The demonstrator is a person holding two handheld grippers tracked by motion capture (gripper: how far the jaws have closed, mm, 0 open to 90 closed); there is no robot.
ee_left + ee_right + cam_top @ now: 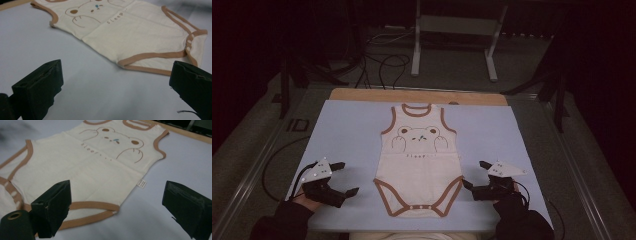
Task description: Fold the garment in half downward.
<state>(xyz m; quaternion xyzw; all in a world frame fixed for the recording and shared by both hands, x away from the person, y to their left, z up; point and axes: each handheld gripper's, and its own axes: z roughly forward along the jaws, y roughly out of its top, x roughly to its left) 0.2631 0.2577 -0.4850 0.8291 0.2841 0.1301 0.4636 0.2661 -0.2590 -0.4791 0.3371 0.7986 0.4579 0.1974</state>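
A cream baby bodysuit [419, 165] with brown trim and a bear drawing lies flat, face up, in the middle of the pale blue mat [347, 135], neck toward the far side. My left gripper [344, 177] rests on the mat just left of its leg opening, jaws wide open and empty. My right gripper [475, 174] sits just right of the other leg opening, open too. In the left gripper view the bodysuit [140, 32] lies ahead of the gripper [115, 82]. In the right gripper view the bodysuit [95, 167] lies beyond the gripper [117, 202], its white tag [141, 183] at the side seam.
The mat covers a wooden tabletop whose far edge [417, 96] shows. Beyond the table are a white metal stand [454, 40] and cables [382, 65] on the grey floor. Bare mat [492, 130] flanks the garment on both sides.
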